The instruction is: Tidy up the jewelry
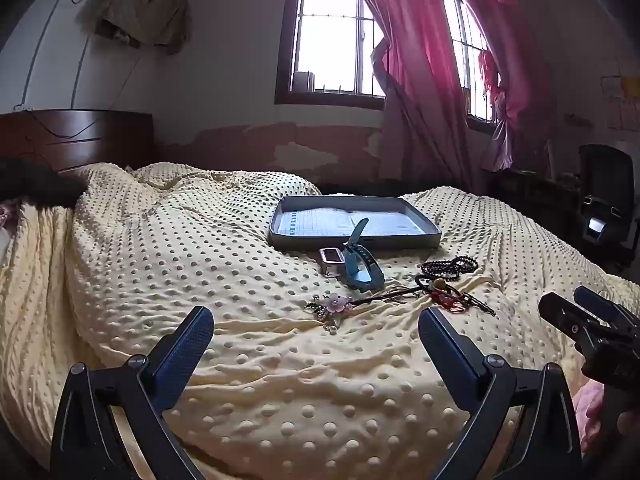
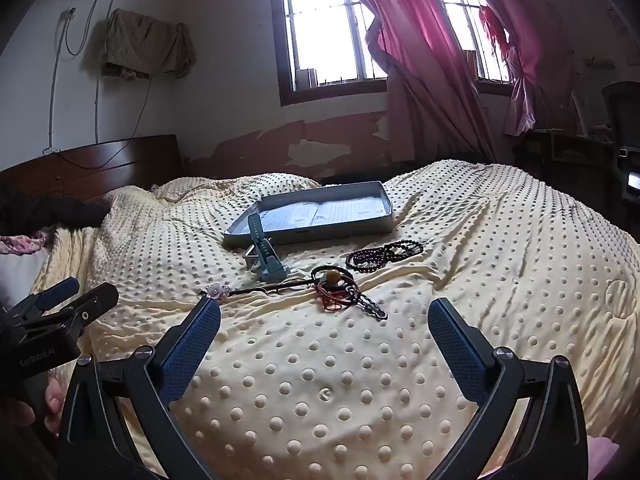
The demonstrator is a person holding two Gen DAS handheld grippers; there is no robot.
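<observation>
A shallow grey tray (image 1: 280,236) (image 2: 352,229) with a printed sheet inside lies on the yellow dotted bedspread. In front of it stand a blue watch (image 1: 360,268) (image 2: 267,256) with its strap up and a small pink-faced watch body (image 1: 331,258). Nearer me lie a flower hairpin (image 1: 334,305) (image 2: 218,290), a black bead string (image 1: 450,267) (image 2: 384,255) and a red cord charm with a chain (image 1: 448,296) (image 2: 340,292). My left gripper (image 1: 316,326) and right gripper (image 2: 324,318) are both open and empty, hovering short of the jewelry.
The bedspread (image 1: 280,380) covers the whole bed. A dark wooden headboard (image 1: 76,140) is at the left, with a black furry thing (image 1: 36,190) near it. A window and pink curtain (image 1: 432,60) are behind. A dark chair (image 1: 606,200) stands at the right.
</observation>
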